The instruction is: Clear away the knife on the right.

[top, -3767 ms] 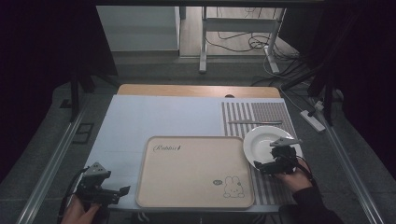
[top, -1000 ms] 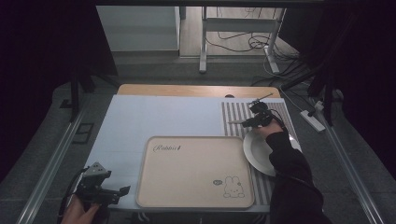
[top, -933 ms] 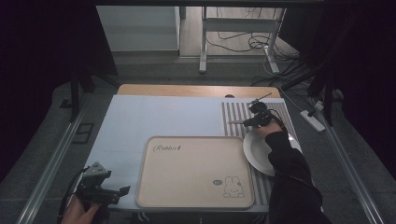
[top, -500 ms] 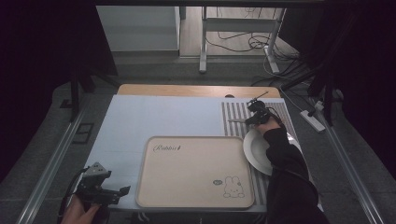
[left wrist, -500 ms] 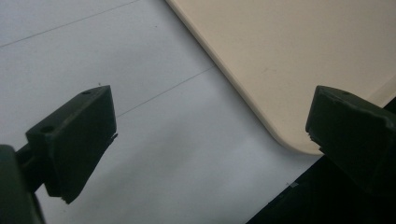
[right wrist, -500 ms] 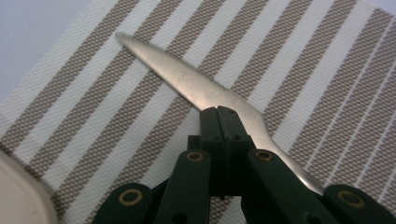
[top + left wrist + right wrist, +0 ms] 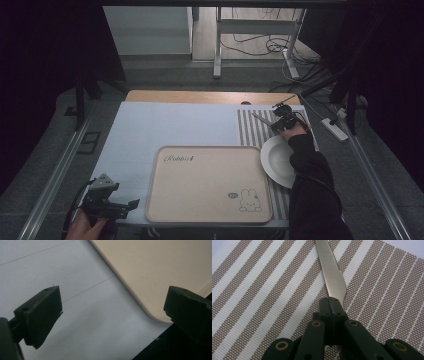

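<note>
A: What sits between the jaws of the right gripper (image 7: 331, 305)?

B: A knife (image 7: 331, 272). The jaws are clenched on it low in the right gripper view, pinching one end where the metal narrows.

A: How does it look?

B: Plain silvery metal with a dull sheen, flat, widening into a curved bulge just above the jaws and tapering toward the top of the frame.

A: Which way does it run?

B: Its long axis goes from the jaws up and slightly left, out of the top edge. In the high view the knife (image 7: 262, 119) sticks out leftward from the right gripper (image 7: 278, 121), right of centre.

A: And under it?

B: The striped placemat (image 7: 257, 290); the white plate (image 7: 276, 160) lies below the gripper in the high view, beside the beige tray (image 7: 210, 185).

A: The other one?

B: The left gripper (image 7: 112, 312) has its jaws released, wide apart, over the pale table (image 7: 75, 322) by the tray's corner.
</note>
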A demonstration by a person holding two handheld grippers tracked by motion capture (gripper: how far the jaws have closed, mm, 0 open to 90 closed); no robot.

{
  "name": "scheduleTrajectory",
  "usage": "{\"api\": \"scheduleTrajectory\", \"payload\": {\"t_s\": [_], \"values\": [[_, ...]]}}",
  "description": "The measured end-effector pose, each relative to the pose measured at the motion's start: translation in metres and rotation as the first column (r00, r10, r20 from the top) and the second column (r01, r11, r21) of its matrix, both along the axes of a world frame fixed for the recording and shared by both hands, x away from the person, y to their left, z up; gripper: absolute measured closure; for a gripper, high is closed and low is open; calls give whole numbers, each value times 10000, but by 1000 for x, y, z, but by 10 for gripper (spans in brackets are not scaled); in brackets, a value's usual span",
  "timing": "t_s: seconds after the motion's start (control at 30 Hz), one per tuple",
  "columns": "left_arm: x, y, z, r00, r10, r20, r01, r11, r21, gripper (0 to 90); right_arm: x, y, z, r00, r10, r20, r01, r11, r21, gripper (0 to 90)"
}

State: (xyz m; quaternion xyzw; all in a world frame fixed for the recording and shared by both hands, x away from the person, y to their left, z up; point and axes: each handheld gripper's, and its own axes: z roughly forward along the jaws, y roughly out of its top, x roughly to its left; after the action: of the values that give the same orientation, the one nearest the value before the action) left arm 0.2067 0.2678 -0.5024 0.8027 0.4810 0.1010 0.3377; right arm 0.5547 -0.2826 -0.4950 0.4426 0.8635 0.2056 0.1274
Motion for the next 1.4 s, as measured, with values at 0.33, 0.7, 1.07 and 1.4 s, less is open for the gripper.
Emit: {"api": "scheduleTrajectory", "payload": {"t_s": [0.33,0.7,1.07,1.4], "values": [[0,0,0,10000,14,-5,-14,10000,33,28,7,-15,0,9988,-433,213,434,9991,-38,900],[0,-1,0,10000,31,-8,-31,10000,42,28,5,-18,20,9950,-927,368,922,9956,158,314],[0,-1,0,10000,36,-12,-36,10000,39,28,4,-31,18,9912,-1316,135,1321,9898,-525,6],[1,0,0,10000,47,-26,-47,10000,9,28,2,-44,1,9869,-1505,-580,1455,9859,-824,130]]}}
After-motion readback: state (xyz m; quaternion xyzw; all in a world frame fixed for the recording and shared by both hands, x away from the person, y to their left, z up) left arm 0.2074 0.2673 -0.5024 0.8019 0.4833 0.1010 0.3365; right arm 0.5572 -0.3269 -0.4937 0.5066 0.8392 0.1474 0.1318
